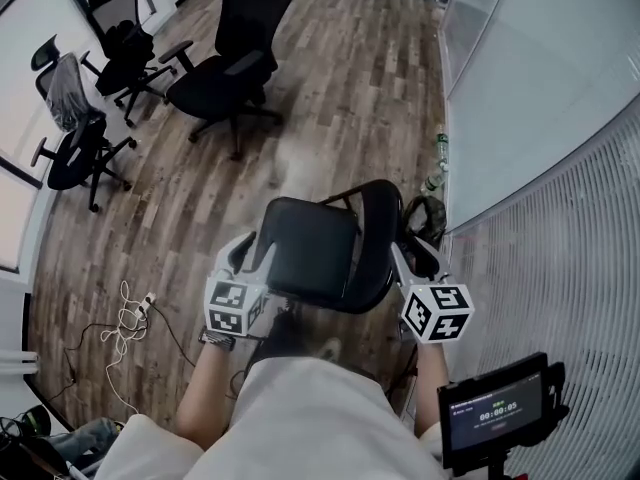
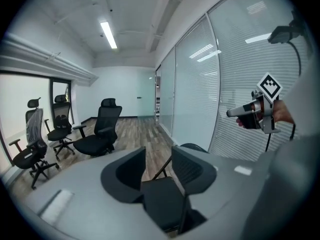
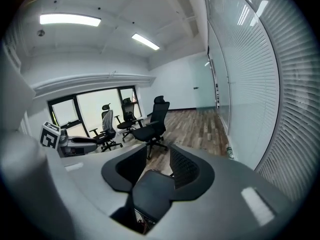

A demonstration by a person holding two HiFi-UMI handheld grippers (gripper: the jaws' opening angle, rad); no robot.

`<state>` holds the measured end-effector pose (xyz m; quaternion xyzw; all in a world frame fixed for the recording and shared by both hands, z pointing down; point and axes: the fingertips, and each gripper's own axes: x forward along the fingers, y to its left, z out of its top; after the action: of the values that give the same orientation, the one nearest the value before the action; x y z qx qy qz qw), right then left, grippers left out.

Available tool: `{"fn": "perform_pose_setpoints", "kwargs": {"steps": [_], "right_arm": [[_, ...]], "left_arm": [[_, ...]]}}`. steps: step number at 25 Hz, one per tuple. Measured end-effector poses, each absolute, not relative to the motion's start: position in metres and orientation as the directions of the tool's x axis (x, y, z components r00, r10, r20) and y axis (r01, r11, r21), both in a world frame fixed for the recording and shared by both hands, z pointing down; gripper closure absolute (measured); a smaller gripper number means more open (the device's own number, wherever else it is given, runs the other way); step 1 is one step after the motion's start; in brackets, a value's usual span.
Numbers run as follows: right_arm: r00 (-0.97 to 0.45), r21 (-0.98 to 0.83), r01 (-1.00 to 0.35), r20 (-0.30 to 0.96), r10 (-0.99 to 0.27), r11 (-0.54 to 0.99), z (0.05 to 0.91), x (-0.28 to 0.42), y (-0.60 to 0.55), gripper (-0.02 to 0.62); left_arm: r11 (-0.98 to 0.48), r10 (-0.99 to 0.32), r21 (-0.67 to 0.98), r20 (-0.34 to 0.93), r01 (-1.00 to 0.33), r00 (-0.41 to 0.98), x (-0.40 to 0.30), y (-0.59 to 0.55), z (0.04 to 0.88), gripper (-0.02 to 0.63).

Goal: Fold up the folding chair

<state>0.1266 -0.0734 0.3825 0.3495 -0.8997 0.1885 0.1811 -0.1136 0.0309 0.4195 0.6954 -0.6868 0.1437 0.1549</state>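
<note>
The black folding chair stands open on the wood floor just in front of me, its curved backrest on the right. My left gripper hangs at the seat's left edge, open, with nothing between its pads. My right gripper hovers just right of the backrest, also open and empty. In the left gripper view the left gripper frames the chair seat, low and beyond the tips. The right gripper view shows the right gripper above the same seat. I cannot tell whether either gripper touches the chair.
Three black office chairs stand at the far left. A power strip with cables lies on the floor to the left. Bottles and a dark bag sit by the glass wall on the right.
</note>
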Motion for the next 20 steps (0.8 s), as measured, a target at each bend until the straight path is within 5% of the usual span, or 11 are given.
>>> {"fn": "perform_pose_setpoints", "kwargs": {"steps": [20], "right_arm": [[-0.438, -0.163, -0.855, 0.737, -0.515, 0.493, 0.478, 0.132, -0.117, 0.389]], "left_arm": [[-0.019, -0.766, -0.006, 0.642, -1.000, 0.011, -0.191, -0.019, 0.587, 0.439]]}}
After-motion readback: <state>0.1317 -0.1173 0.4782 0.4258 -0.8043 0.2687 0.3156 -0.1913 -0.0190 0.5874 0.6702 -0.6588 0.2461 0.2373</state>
